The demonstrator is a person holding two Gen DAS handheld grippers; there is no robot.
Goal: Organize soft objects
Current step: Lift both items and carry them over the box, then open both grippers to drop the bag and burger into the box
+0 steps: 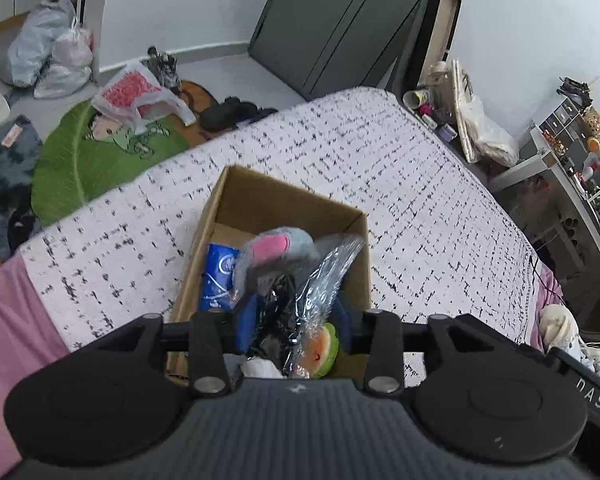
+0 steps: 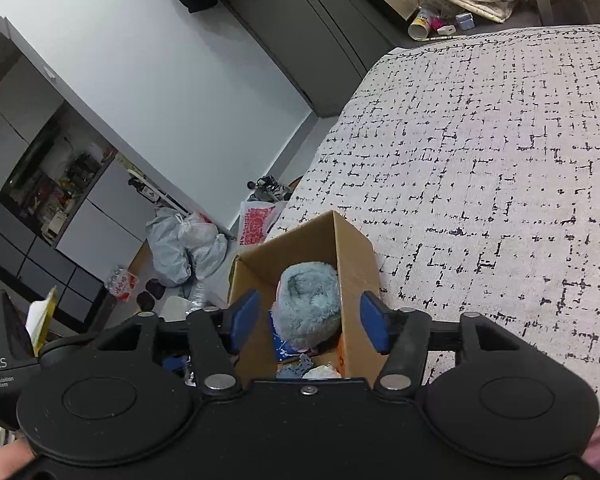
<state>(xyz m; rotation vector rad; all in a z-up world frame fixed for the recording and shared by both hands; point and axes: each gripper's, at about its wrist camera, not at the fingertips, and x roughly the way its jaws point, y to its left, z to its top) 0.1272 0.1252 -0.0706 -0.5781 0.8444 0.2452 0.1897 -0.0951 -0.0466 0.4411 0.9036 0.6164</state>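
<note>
An open cardboard box (image 1: 236,200) stands on the bed with the black-and-white patterned cover (image 1: 380,168). In it lie a grey plush toy with a pink ear (image 1: 278,246), a blue packet (image 1: 219,276) and a green-and-orange plush (image 1: 320,348). My left gripper (image 1: 296,332) hangs over the box with its blue pads around a plastic-wrapped dark item (image 1: 300,300); whether it grips it is unclear. My right gripper (image 2: 308,326) is open and empty above the same box (image 2: 356,264), its pads either side of the grey plush (image 2: 310,308).
The bed cover (image 2: 480,160) stretches right of the box. On the floor lie a green leaf rug (image 1: 80,160), plastic bags (image 1: 52,48), a pink-printed bag (image 1: 132,96) and dark shoes (image 1: 228,114). A dark wardrobe (image 1: 340,20) and a cluttered desk (image 1: 572,152) stand beyond the bed.
</note>
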